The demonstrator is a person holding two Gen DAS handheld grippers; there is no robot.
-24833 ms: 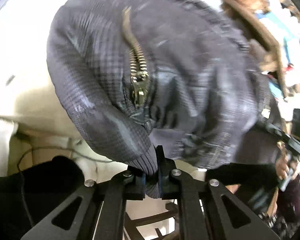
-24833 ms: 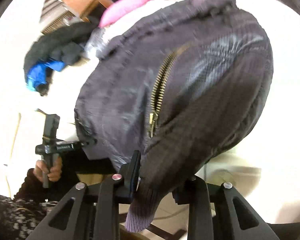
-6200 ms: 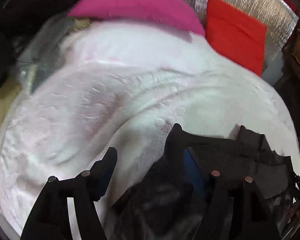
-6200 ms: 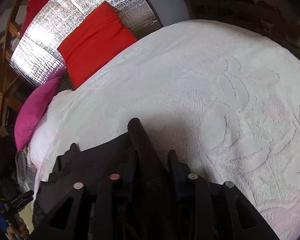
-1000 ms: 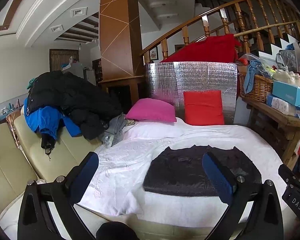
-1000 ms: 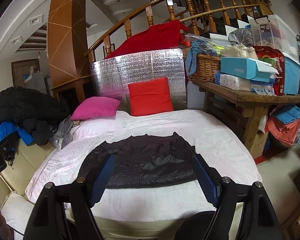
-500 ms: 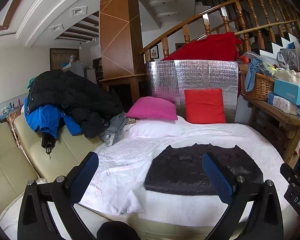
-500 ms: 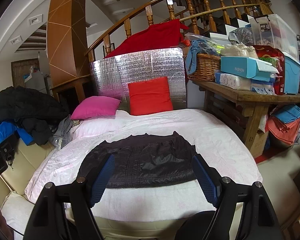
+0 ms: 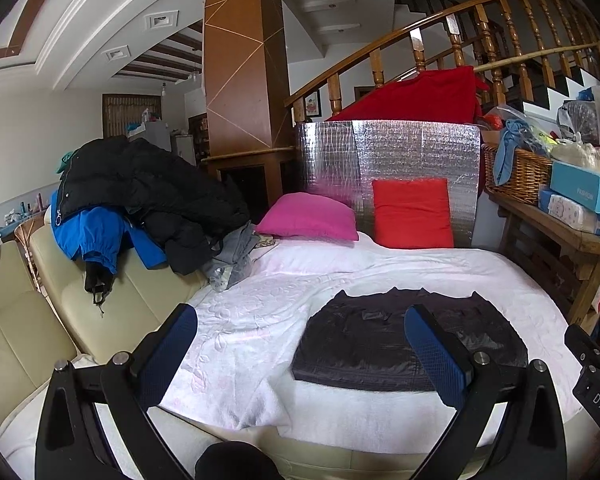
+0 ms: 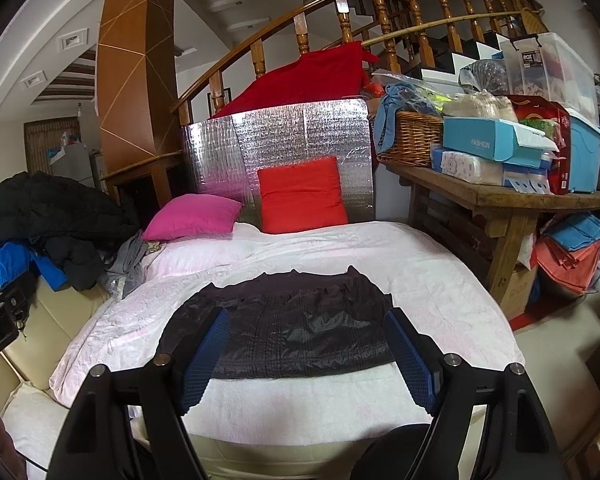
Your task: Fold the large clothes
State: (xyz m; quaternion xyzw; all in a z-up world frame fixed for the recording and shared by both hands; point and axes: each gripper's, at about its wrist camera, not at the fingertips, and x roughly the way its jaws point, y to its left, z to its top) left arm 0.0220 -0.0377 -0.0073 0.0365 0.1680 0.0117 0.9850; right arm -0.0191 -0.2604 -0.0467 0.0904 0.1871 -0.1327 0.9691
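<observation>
Both grippers now off folded jacket (image 10: 284,324), clear of blanket (image 10: 440,276) edge.

occl: jacket (image 9: 364,344) rt part behind claw finger (image 9: 436,356) | shelf labels unreadable

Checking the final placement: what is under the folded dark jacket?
The folded dark jacket lies flat on the white bedspread. Whatever is beneath the bedspread is covered and cannot be seen.

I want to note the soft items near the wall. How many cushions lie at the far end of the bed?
2: a pink cushion lying on the left, and a red cushion leaning on the silver foil panel to its right. The clothes pile may hide more.
</observation>
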